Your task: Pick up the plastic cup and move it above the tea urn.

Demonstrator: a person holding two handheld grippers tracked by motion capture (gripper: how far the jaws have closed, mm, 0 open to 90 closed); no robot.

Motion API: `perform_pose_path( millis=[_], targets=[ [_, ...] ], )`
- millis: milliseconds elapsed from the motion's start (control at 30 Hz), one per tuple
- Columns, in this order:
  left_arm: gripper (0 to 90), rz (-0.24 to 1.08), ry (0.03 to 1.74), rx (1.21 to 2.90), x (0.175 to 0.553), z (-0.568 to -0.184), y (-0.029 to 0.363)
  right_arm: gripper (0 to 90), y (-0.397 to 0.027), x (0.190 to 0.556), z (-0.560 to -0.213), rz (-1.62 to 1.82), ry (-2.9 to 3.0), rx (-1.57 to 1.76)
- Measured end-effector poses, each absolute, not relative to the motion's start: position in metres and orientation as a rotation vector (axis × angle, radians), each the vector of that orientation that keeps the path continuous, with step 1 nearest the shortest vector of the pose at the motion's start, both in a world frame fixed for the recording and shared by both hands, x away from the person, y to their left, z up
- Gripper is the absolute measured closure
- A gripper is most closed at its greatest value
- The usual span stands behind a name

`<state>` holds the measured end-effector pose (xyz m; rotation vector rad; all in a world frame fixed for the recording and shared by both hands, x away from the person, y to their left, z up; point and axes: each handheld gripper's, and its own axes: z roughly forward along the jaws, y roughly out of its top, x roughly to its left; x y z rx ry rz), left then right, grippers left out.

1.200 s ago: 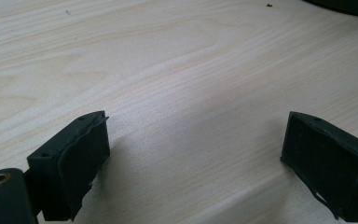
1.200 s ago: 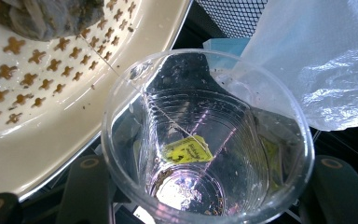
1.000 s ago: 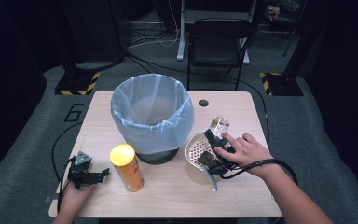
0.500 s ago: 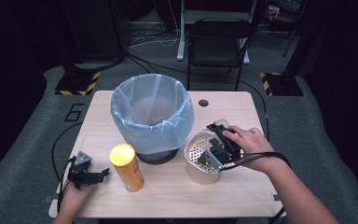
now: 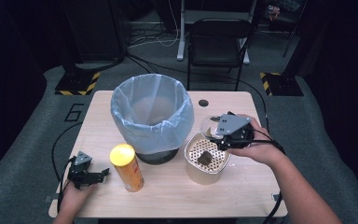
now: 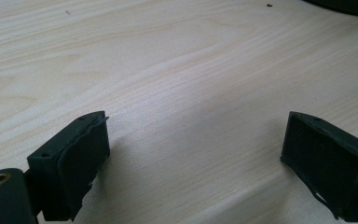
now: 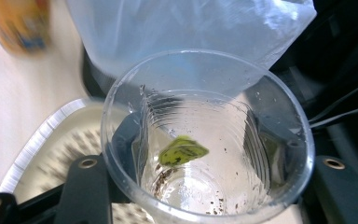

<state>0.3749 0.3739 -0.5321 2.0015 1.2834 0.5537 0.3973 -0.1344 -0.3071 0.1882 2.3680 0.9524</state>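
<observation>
Since a second ago the right gripper (image 5: 221, 135) has risen, lifting the clear cup (image 7: 205, 140) — pinched between its jaws — above the strainer pot (image 5: 207, 161) at the bin's (image 5: 151, 116) four o'clock, seemingly for draining. Left gripper (image 5: 91, 175) rests spread at seven o'clock.

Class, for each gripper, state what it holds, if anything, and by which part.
The right gripper holds a clear plastic cup, its fingers clamping opposite sides of the cup's wall. The left gripper holds nothing; its fingers are spread over the bare table.
</observation>
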Motion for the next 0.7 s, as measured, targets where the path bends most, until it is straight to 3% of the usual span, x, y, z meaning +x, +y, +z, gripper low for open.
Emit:
perform_pose_path(
  millis=[200, 700],
  targets=[
    [7.2, 0.554, 1.283, 2.001, 0.375, -0.532, 0.374, 39.5, -0.145, 0.406, -0.3, 1.214, 2.423, 0.388],
    [7.2, 0.554, 1.284, 2.001, 0.375, -0.532, 0.374, 37.4, -0.161, 0.414, -0.299, 1.311, 2.406, 0.561]
  ],
)
